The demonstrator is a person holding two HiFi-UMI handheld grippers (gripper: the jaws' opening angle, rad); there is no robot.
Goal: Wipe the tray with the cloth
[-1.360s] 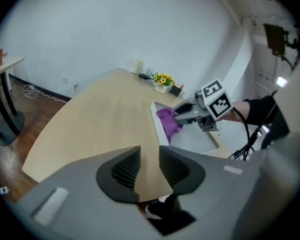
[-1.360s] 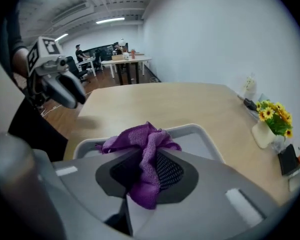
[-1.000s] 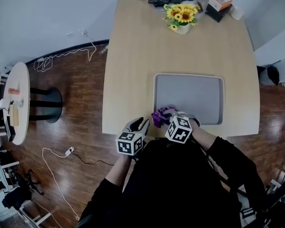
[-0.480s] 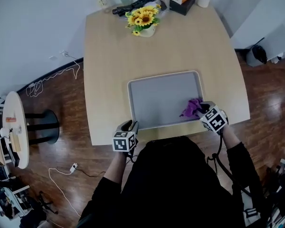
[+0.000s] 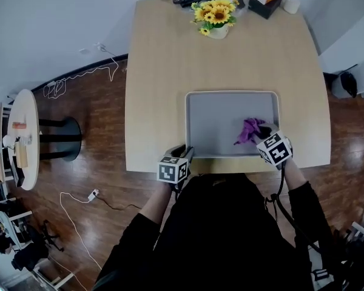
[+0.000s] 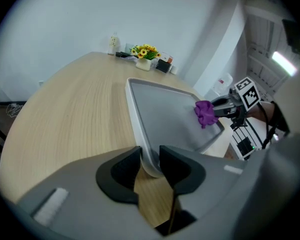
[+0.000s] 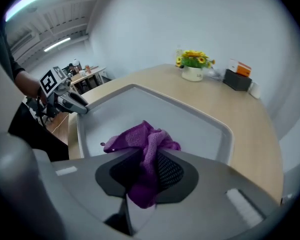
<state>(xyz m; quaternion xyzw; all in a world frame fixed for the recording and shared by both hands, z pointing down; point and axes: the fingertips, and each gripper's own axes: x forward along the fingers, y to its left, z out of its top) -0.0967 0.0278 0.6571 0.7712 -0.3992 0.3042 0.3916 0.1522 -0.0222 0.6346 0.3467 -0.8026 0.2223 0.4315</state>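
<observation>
- Tray (image 5: 230, 105) flat on the table (image 5: 164, 71), near its front edge.
- Left gripper (image 6: 150, 165) clamped on the near-left rim, steadying.
- Right gripper (image 7: 144, 170) pinching the purple cloth (image 5: 250, 130), down at the tray's right side.
- Looks mid-wipe; no dirt discernible, so remaining area hard to judge.

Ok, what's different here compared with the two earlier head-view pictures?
The right claw, shut on the purple cloth, swept across the tray from its near-left corner to its right side. The left claw, earlier beside that near-left corner, now pinches the rim there. The tray, the table and the sunflowers kept their places; the cloth was never let go.
</observation>
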